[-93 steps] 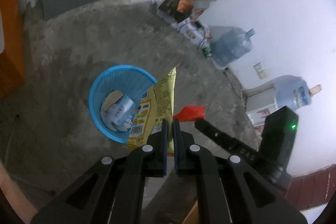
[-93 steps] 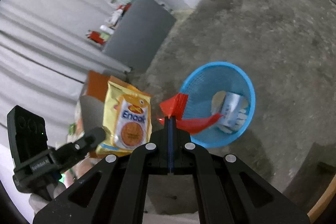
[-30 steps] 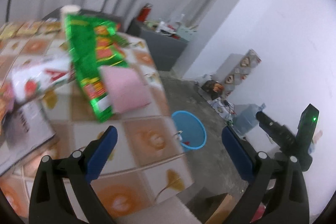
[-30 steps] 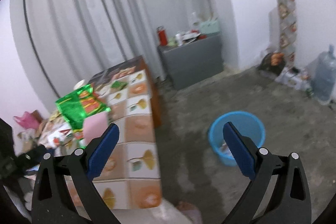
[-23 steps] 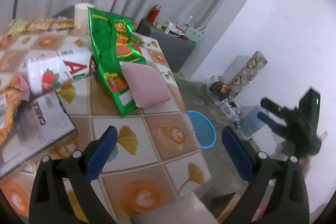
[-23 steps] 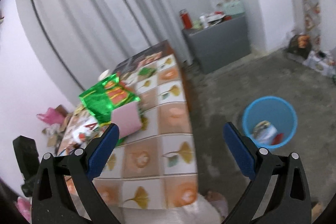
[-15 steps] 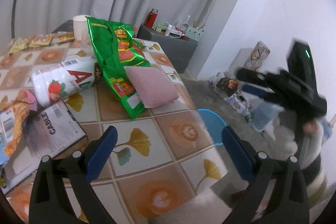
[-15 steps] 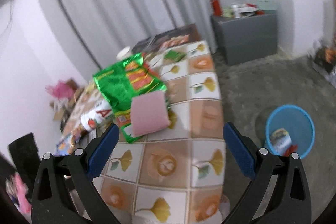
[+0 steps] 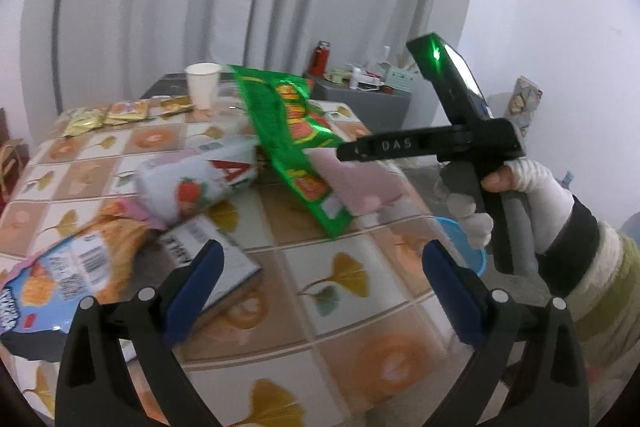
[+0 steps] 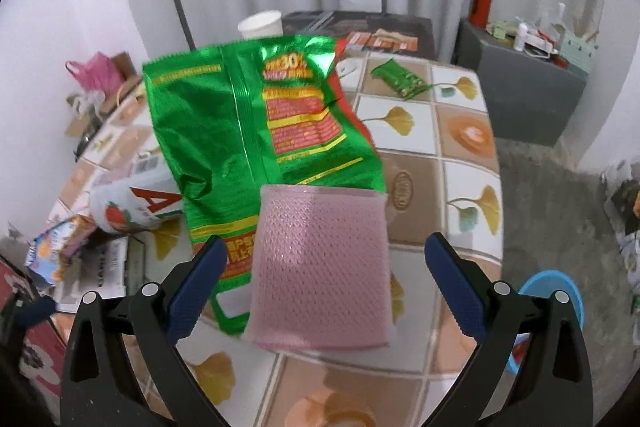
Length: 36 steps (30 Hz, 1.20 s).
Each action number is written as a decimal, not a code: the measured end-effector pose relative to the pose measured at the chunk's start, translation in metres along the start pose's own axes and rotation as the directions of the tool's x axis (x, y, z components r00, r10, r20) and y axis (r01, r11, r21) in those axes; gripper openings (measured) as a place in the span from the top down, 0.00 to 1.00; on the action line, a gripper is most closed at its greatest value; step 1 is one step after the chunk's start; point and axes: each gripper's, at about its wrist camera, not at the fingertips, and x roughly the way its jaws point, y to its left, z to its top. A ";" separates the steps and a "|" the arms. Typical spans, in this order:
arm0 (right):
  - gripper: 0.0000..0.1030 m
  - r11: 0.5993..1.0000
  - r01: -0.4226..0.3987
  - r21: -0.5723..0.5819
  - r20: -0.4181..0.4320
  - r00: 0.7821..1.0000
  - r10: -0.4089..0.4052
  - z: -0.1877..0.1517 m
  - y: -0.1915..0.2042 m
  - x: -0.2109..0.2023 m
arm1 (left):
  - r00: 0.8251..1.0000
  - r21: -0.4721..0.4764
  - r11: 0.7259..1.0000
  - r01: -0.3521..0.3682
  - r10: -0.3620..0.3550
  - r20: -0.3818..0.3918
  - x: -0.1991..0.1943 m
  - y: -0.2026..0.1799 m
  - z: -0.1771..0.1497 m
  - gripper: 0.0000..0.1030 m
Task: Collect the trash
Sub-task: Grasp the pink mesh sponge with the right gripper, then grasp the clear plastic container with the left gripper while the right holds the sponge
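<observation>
Left wrist view: the left hand-held gripper [image 9: 320, 291] is spread wide and empty above the tiled surface [image 9: 340, 307], facing an orange crinkled snack bag [image 9: 76, 263]; the blue plastic basket [image 9: 466, 245] sits beyond the edge.

Right wrist view: the right hand-held gripper [image 10: 322, 283], also spread, frames the pink mesh foam pad [image 10: 320, 267] lying on a green foil snack bag [image 10: 256, 131]. Likely next: lower and pinch the pad.

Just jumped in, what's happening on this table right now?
Both grippers are open and empty over the tiled table. The right gripper is lined up on the pink foam pouch lying on the green snack bag. The left gripper hovers near the table edge. The blue basket sits on the floor.
</observation>
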 end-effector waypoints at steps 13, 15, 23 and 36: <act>0.09 0.999 0.029 -0.026 -0.099 0.995 -0.031 -0.008 0.001 0.025 | 0.990 0.089 0.987 -0.132 0.136 -0.046 -0.020 0.029 -0.039 0.22; 0.13 1.000 0.024 -0.020 -0.110 0.994 -0.026 -0.008 0.000 0.027 | 0.987 0.088 0.985 -0.147 0.152 -0.051 -0.023 0.033 -0.042 0.26; 0.25 1.000 0.007 0.005 -0.124 0.992 -0.007 -0.012 0.000 0.023 | 0.981 0.128 0.977 -0.168 0.178 -0.072 -0.026 0.037 -0.051 0.30; 0.26 0.994 -0.077 0.082 -0.099 0.991 0.085 -0.020 -0.012 0.005 | 0.991 0.115 0.986 -0.121 0.127 -0.051 -0.022 0.025 -0.039 0.30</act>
